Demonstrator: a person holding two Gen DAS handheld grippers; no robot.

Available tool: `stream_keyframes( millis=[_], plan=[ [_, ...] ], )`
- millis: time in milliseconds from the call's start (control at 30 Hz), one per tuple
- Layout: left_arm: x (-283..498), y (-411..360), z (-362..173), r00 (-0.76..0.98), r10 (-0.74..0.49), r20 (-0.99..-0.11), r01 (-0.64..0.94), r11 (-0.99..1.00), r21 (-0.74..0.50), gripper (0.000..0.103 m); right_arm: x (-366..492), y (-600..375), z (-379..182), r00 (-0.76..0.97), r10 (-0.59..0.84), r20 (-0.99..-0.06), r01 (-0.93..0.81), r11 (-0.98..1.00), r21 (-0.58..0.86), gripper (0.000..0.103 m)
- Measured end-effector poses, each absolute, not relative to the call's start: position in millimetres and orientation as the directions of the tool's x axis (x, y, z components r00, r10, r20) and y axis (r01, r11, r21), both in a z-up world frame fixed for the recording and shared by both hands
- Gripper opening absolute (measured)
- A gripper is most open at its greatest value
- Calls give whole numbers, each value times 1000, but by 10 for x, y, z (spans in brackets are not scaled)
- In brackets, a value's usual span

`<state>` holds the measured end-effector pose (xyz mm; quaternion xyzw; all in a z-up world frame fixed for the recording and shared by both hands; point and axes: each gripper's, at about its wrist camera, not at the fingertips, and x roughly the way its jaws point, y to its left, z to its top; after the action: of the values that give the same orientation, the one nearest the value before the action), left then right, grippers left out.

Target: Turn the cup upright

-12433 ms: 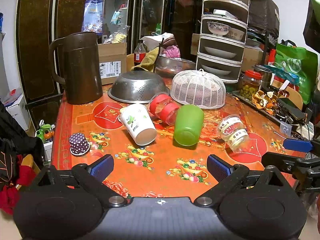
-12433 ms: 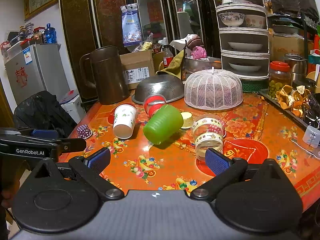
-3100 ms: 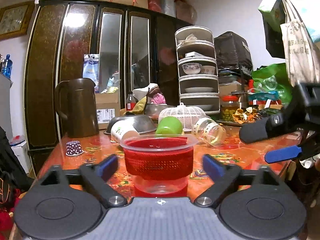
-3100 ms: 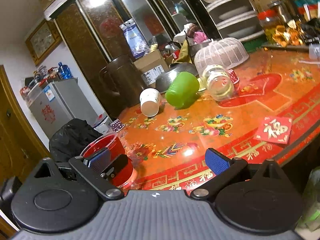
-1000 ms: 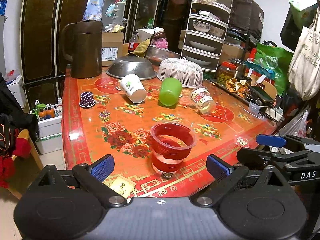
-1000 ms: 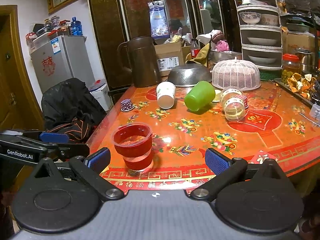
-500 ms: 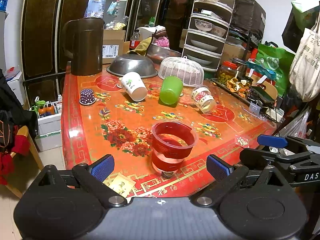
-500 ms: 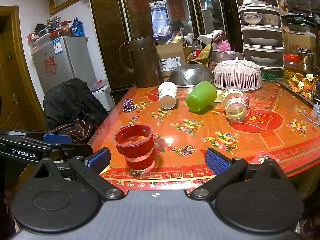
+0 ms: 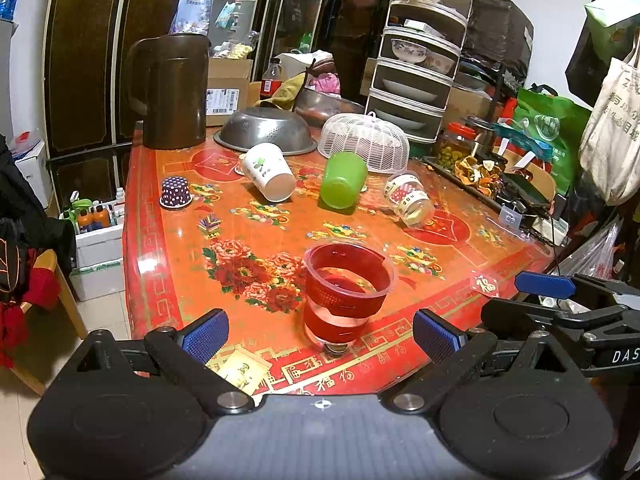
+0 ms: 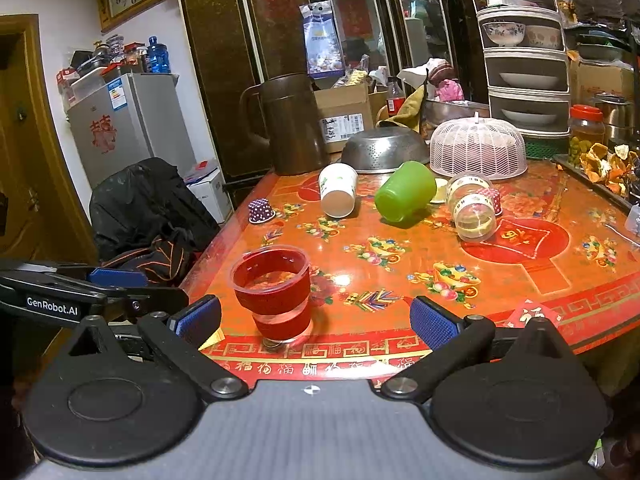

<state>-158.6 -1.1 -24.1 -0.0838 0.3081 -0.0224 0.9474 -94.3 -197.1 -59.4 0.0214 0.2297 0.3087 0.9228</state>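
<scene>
A clear cup with red bands (image 9: 344, 292) stands upright near the front edge of the red table (image 9: 256, 248); it also shows in the right wrist view (image 10: 276, 292). My left gripper (image 9: 320, 334) is open and empty, just in front of the cup. My right gripper (image 10: 314, 320) is open and empty, with the cup ahead of its left finger. A white paper cup (image 9: 268, 172), a green cup (image 9: 344, 180) and a clear jar (image 9: 408, 200) lie on their sides further back.
A brown pitcher (image 9: 172, 88), a steel colander (image 9: 264, 130) and a white mesh cover (image 9: 366, 142) stand at the back. A small purple dotted cup (image 9: 176, 192) sits at the left. A tray of clutter (image 9: 480, 176) runs along the right edge.
Both grippers have shifted only slightly over the last second. The red-banded cup, held low between the left fingers three seconds ago, stands free on the table.
</scene>
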Motion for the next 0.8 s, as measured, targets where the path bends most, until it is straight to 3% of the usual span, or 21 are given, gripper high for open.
stream_keyframes(
  millis=[800],
  plan=[
    [-1573, -17, -246, 808, -88, -583, -17, 985, -173, 100, -939, -1981, -609, 695, 588, -413, -564, 803, 193, 102]
  ],
)
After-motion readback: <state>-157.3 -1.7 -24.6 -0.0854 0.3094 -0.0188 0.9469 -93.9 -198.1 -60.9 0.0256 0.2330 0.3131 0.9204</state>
